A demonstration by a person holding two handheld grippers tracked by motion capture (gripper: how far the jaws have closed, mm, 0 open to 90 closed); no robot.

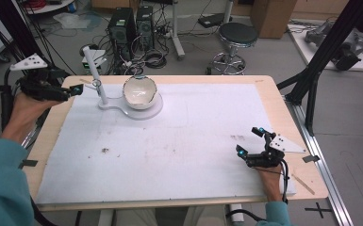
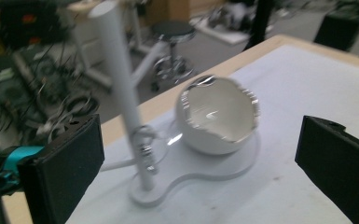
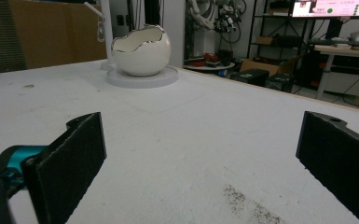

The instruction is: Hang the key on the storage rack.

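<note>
Eggshell bowl [image 2: 219, 116] sits on its white stand [image 2: 200, 175] just ahead of my left gripper [image 1: 78, 89], jaws wide, nothing between them. Small ring [image 2: 144, 149] hangs on the post [image 2: 121, 88]. Right gripper [image 1: 250, 141] idles open, well away. I reckon next comes a careful reach for that ring.

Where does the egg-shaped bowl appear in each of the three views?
High view: bowl at upper centre-left, on the round part of the white base.
Left gripper view: bowl at centre, slightly blurred, seen between the open jaws.
Right gripper view: bowl at upper left, far across the table.
Shared landmark: the white post standing beside the bowl.
</note>
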